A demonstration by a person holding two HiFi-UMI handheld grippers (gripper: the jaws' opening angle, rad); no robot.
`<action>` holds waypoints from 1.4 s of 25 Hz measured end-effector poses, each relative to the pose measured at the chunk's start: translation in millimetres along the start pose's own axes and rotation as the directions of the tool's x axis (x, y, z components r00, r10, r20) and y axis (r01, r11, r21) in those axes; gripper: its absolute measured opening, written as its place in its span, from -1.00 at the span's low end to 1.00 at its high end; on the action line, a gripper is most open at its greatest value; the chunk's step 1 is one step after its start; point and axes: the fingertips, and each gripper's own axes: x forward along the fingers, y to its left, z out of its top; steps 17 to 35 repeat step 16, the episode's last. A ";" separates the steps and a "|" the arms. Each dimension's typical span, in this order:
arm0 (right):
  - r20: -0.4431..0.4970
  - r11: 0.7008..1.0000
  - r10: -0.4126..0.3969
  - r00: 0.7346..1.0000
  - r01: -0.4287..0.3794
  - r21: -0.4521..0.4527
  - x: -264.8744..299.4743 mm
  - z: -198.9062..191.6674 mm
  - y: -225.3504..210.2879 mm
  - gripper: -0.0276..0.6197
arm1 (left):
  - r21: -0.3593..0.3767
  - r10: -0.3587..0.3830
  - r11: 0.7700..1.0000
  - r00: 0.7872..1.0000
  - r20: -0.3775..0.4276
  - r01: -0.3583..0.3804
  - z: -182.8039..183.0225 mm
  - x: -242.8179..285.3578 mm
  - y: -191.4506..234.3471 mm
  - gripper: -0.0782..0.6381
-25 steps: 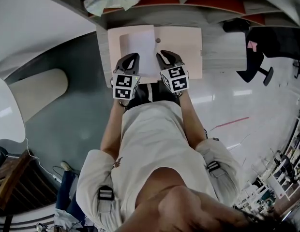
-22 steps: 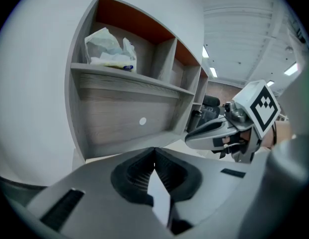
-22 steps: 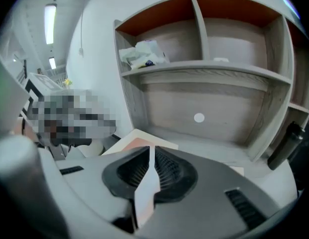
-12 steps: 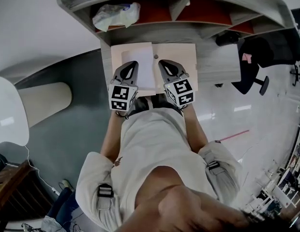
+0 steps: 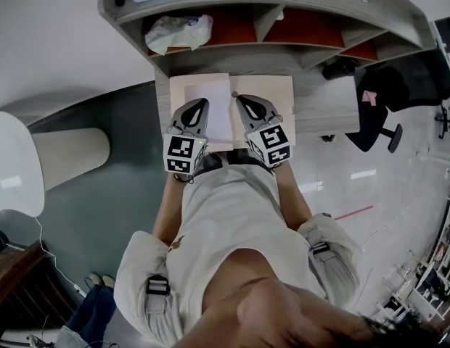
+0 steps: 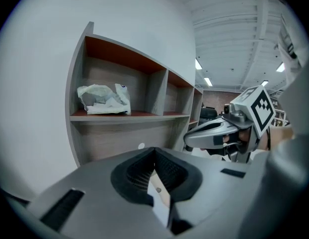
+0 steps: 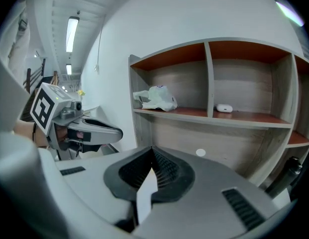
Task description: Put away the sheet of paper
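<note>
The white sheet of paper (image 5: 216,111) lies between my two grippers, above a peach desk mat (image 5: 272,96) on the grey desk. My left gripper (image 5: 199,105) is shut on the sheet's left edge; a white strip (image 6: 158,193) shows between its closed pads. My right gripper (image 5: 240,99) has just been closing and is now shut on the right edge, with the paper (image 7: 146,192) pinched between its pads. Each gripper shows in the other's view: the right gripper (image 6: 218,133) and the left gripper (image 7: 93,130), both held up in front of the shelf.
A wooden shelf unit (image 5: 283,9) with open cubbies stands at the back of the desk. A crumpled white bag (image 5: 178,32) fills the left cubby and a small white object (image 7: 224,108) sits in the middle one. A black office chair (image 5: 388,96) is at the right, a beige cylinder (image 5: 69,154) at the left.
Both grippers have risen together with the sheet held between them. The head view has tipped up and shows more of the shelf top.
</note>
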 end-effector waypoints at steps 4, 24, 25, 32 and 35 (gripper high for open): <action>0.004 1.000 0.007 1.000 -0.007 -0.006 2.9 2.5 -0.8 -0.85 | 0.003 0.003 1.000 1.000 0.005 -0.003 2.5 0.8 1.3 -0.74; 0.005 1.000 0.018 1.000 -0.018 -0.002 11.4 1.6 -1.0 -0.85 | 0.002 0.007 1.000 1.000 0.009 -0.007 4.6 5.1 10.2 -0.74; 0.005 1.000 0.018 1.000 -0.018 -0.002 11.4 1.6 -1.0 -0.85 | 0.002 0.007 1.000 1.000 0.009 -0.007 4.6 5.1 10.2 -0.74; 0.005 1.000 0.018 1.000 -0.018 -0.002 11.4 1.6 -1.0 -0.85 | 0.002 0.007 1.000 1.000 0.009 -0.007 4.6 5.1 10.2 -0.74; 0.005 1.000 0.018 1.000 -0.018 -0.002 11.4 1.6 -1.0 -0.85 | 0.002 0.007 1.000 1.000 0.009 -0.007 4.6 5.1 10.2 -0.74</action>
